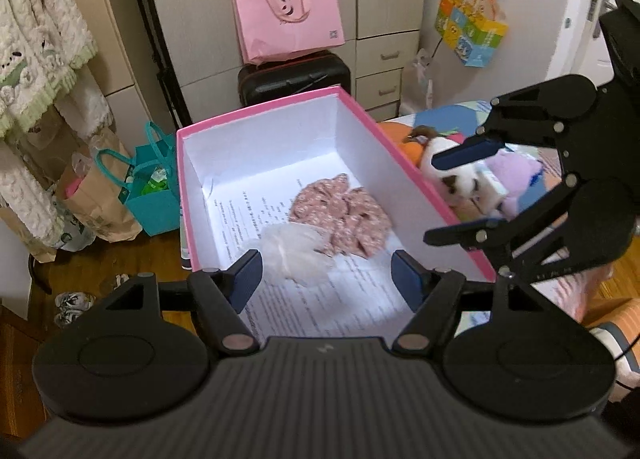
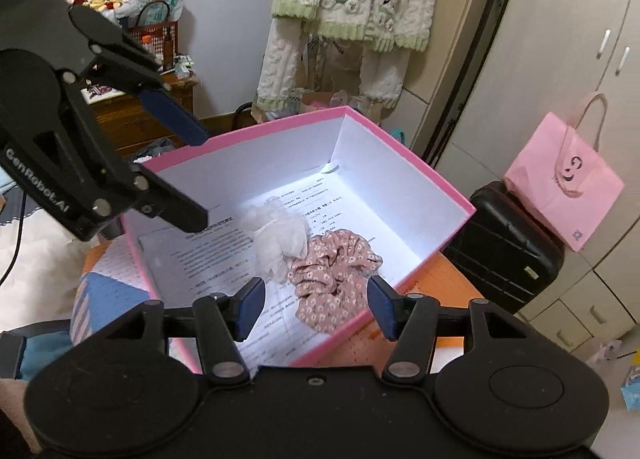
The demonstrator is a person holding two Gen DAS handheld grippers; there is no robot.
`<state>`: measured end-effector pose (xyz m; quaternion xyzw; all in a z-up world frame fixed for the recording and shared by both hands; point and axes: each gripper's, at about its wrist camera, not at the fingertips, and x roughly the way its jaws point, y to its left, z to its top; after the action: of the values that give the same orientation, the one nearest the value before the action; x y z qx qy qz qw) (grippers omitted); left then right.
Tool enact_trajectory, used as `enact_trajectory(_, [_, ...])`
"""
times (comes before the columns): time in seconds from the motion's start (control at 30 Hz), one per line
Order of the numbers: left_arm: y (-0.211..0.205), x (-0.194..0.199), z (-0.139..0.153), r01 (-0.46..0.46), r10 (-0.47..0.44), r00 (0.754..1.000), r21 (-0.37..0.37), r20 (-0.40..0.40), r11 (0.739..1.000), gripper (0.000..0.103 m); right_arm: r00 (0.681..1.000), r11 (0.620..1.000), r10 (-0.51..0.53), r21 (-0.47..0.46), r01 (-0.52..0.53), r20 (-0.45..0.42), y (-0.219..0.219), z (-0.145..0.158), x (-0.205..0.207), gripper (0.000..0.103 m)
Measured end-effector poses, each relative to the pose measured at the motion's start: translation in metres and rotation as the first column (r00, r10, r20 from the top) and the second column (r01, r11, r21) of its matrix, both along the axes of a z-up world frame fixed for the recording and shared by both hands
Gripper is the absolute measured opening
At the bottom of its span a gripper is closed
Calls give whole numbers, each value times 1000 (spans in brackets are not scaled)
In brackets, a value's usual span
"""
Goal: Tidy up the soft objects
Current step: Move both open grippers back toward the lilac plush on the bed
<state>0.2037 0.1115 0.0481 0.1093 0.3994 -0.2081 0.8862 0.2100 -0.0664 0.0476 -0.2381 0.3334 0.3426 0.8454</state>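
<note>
— Where are the soft things right now?

— Two of them lie inside the pink box (image 1: 404, 163), on the printed sheet (image 1: 312, 299) that lines its floor: a pink flowered scrunchie (image 1: 344, 215) and a white gauzy scrunchie (image 1: 296, 251), touching each other near the middle.

— And the left hand-held gripper (image 1: 326, 279)?

— It hovers over the near end of the box with its jaws spread wide and nothing between them. The white scrunchie sits just ahead of its left finger; the pink one lies a little further in, between the two fingers' lines.

— The right one?

— In the left camera the right hand-held gripper (image 1: 452, 199) reaches in from the right, above the box's right wall, jaws apart and empty. From its own camera, the right hand-held gripper (image 2: 316, 305) has the pink scrunchie (image 2: 332, 279) just ahead between its fingers, and the white one (image 2: 276, 237) ahead to the left. The left hand-held gripper (image 2: 202, 177) shows at the upper left there, over the box's left wall.

— Anything still outside the box?

— Yes, beyond the right wall, on a patterned bed cover (image 1: 452, 111), lie a white and brown plush toy (image 1: 456, 175), a purple plush (image 1: 516, 179) beside it and something orange (image 1: 404, 139), blurred
</note>
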Motion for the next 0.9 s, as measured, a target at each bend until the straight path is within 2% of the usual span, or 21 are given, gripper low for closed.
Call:
enact_trajectory(0.27, [-23,-58,23,62,-63,995,14,83,998,73,999,997,-35,75,32,38,-48,35,-42,62])
enact_trajectory(0.47, [-49,-93,33,130,-133,983,32,123,991,73,990,990,-98,109,87,102,-86,54,-74,63])
enact_trajectory(0.7, [-84,-125,35,219,-227,961,66,155,973,73,974,978,-168,146,146,152,-127,53,-103,64])
enact_trajectory(0.9, [-112,-142,23,287,-297,942,85,155,954,73,962,965,-223,175,196,154,-155,40,-120,64])
